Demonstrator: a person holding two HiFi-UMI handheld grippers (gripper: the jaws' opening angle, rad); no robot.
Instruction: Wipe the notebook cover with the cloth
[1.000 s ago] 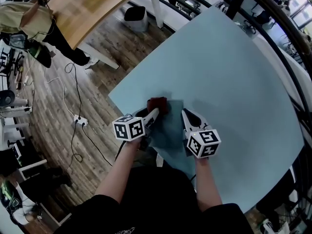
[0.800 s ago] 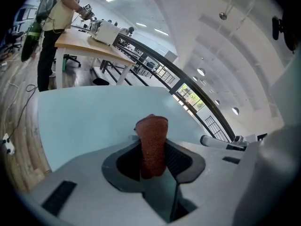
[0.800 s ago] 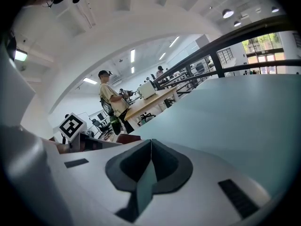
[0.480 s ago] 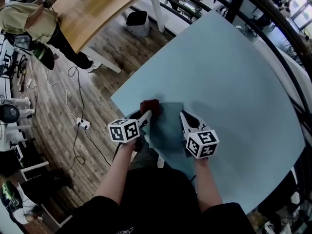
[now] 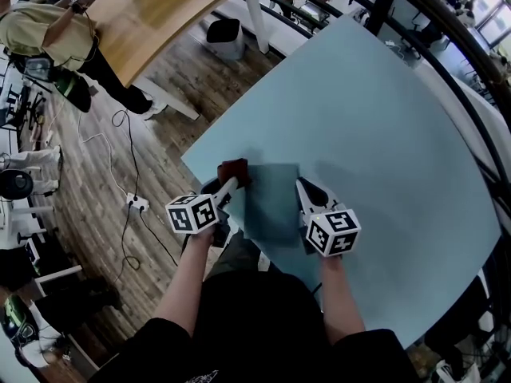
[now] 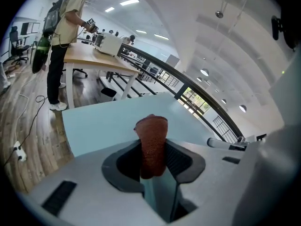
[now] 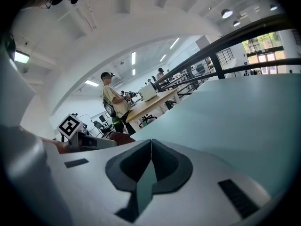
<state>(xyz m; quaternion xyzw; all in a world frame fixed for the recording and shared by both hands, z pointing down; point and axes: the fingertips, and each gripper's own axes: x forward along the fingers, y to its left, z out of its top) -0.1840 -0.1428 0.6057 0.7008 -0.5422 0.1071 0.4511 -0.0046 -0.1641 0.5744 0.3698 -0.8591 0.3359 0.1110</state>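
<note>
Pale blue table (image 5: 375,110) fills most of the head view, with brown wood floor (image 5: 88,182) down the left side. Near the bottom middle lies the notebook (image 5: 271,204). It is flat on the table and has a darker blue-green cover.

The left gripper (image 5: 229,182) pinches a small red-brown cloth (image 5: 234,169) between its jaws. The cloth sticks out past the tips, by the notebook's upper left corner. The right gripper (image 5: 302,187) has its jaws pressed together with nothing in them. Its tip sits at the notebook's right edge, and I think it is holding the book down.

The cloth looks soft and light, so it will bend and bunch when pushed. It needs a firm pinch low down, with a floppy end left to rub with. The notebook looks thin and may slide on the smooth table, so it is best pressed at an edge.
</note>
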